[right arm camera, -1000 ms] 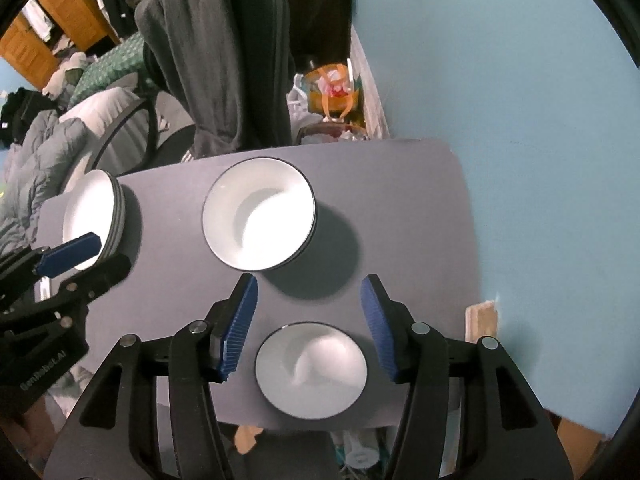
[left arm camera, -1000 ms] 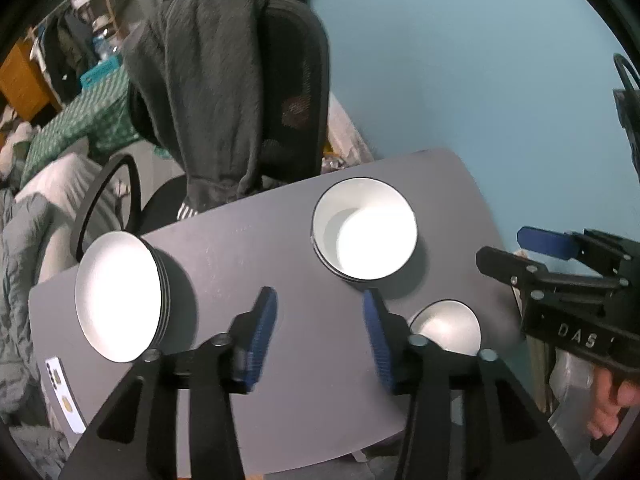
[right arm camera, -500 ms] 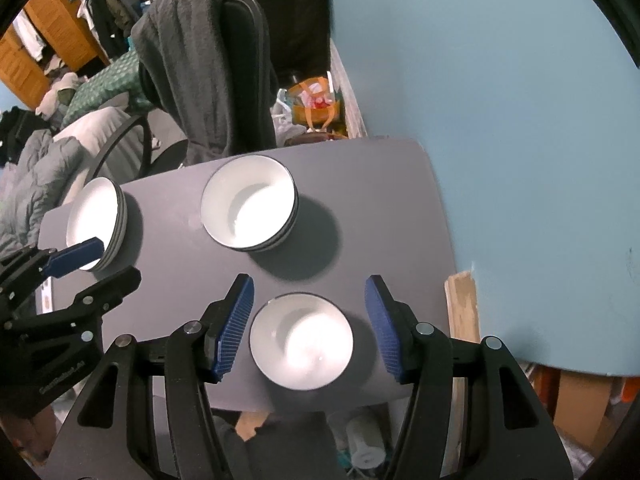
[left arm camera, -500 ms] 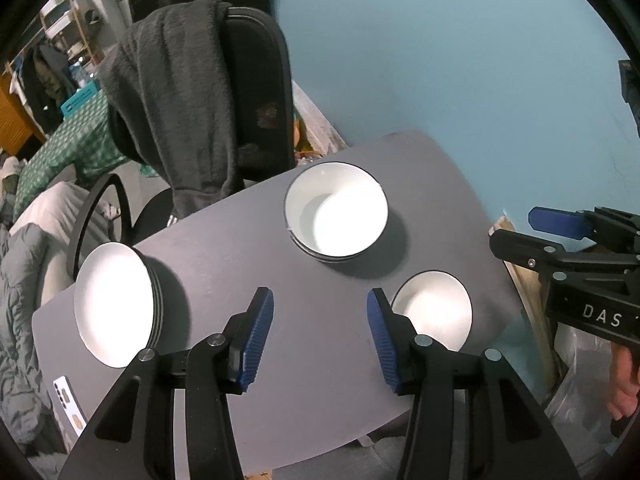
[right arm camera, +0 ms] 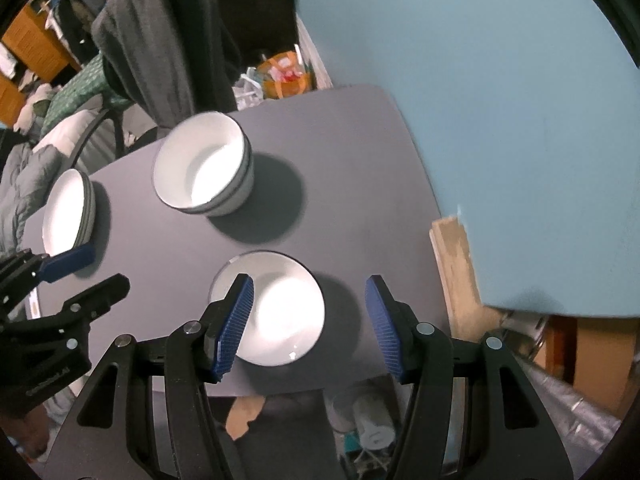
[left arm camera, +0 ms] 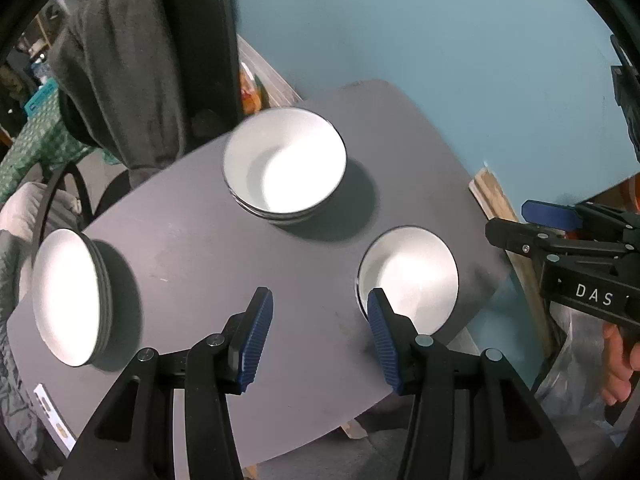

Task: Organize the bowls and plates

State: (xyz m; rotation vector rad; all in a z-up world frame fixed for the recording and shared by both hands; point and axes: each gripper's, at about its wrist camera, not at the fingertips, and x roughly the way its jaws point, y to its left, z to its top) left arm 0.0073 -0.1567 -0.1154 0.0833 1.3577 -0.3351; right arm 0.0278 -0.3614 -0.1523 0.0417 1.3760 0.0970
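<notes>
A grey table (left arm camera: 192,256) (right arm camera: 360,184) carries white dishes with dark rims. A stack of bowls (left arm camera: 284,164) (right arm camera: 202,168) sits at the back middle. A stack of plates (left arm camera: 66,296) (right arm camera: 66,210) lies at the left edge. A single small bowl (left arm camera: 412,276) (right arm camera: 280,308) rests near the front right corner. My left gripper (left arm camera: 316,336) hangs open above bare table, its right finger just left of the small bowl. My right gripper (right arm camera: 308,324) is open above the small bowl, whose right part shows between the blue pads (right arm camera: 236,320). Neither holds anything.
An office chair draped with a dark garment (left arm camera: 128,60) (right arm camera: 168,40) stands behind the table. A blue wall (left arm camera: 440,40) runs along the right side. A phone (left arm camera: 52,416) lies at the table's front left. Clutter and bins (right arm camera: 280,72) sit on the floor beyond and below.
Both grippers have shifted and come lower, so the dishes look larger. The small bowl has slid from under the left gripper's right finger into clearer view. Nothing was grasped.
</notes>
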